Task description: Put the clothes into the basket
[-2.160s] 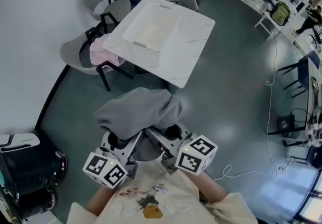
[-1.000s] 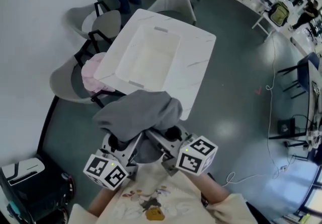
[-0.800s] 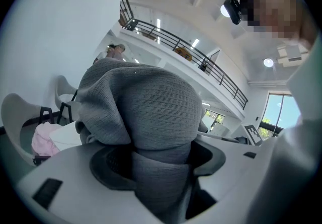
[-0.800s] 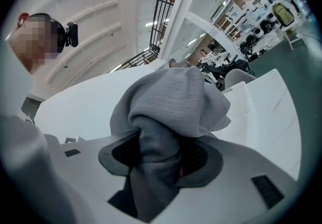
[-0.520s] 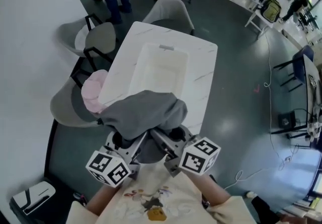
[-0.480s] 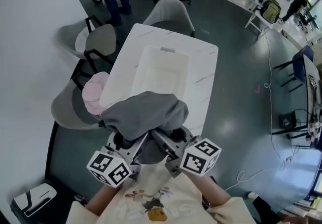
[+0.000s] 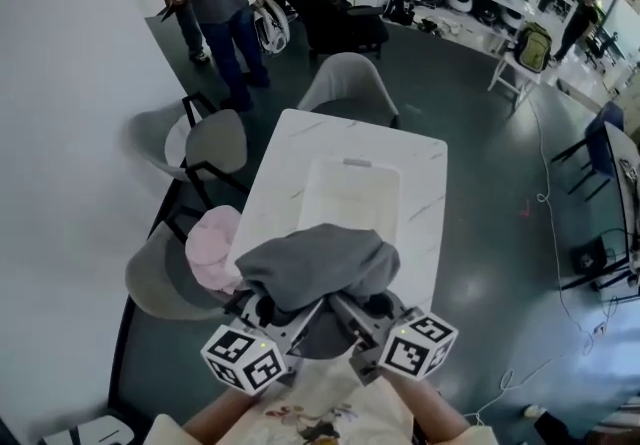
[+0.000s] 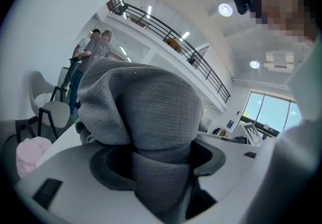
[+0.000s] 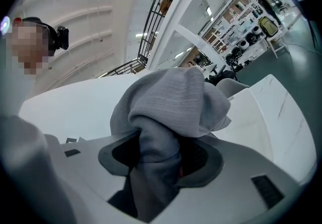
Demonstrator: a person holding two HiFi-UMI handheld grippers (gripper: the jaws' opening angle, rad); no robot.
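We hold one bunched grey knitted garment [image 7: 315, 268] in front of us with both tools. The left gripper [image 8: 161, 175] is clamped on a thick fold of it, and the right gripper [image 9: 156, 165] is clenched on another fold of the same cloth. In each gripper view the fabric fills the gap between the jaws and bulges out above them. The garment is in the air at the near end of the white marble-patterned table [image 7: 300, 148], with its far edge over the near rim of the shallow white plastic basket [image 7: 352, 203]. It is not inside the basket, and we cannot tell whether any part of it touches the rim.

As far as we see, nothing has gone in yet: the visible floor of the basket is bare. So the pick-up of this first piece is done and its delivery is under way. What we judge to be left for it is to carry it over the basket's opening, lower it and let both grips go.

A second item, a crumpled pale pink cloth [image 7: 213, 248], lies on the seat of the grey shell chair [image 7: 160, 278] just beside the table's left edge. It looks like the next piece to fetch.
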